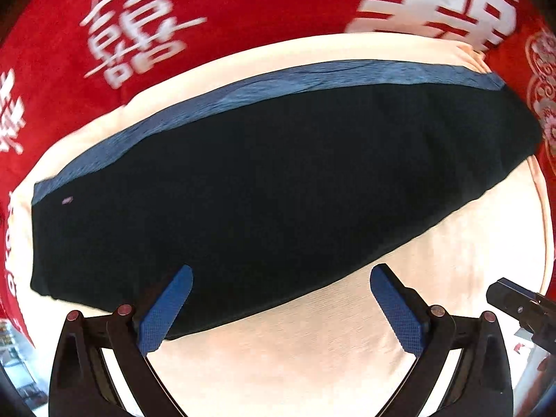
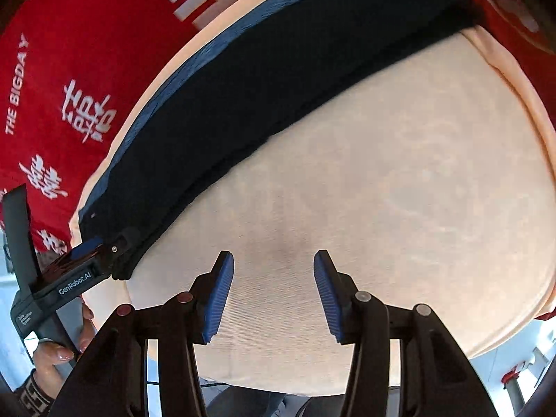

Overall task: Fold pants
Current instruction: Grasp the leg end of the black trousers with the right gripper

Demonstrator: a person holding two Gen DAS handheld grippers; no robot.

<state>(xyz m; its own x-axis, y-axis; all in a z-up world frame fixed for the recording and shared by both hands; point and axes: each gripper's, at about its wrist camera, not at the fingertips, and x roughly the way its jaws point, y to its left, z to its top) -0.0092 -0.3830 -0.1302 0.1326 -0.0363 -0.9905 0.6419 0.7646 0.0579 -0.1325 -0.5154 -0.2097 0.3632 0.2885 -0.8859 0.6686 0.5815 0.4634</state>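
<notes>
Both grippers, left (image 1: 281,299) and right (image 2: 273,290), are hovering with fingers spread and grasping nothing beside the dark pants (image 1: 264,187) lying folded lengthwise on the cream cushion (image 2: 399,191), seemingly readying another fold.

The left gripper (image 1: 281,299) hung with its jaws spread wide. The right gripper (image 2: 273,290) was likewise parted, holding nothing. A hand (image 2: 57,352) gripped the left gripper's handle.
</notes>
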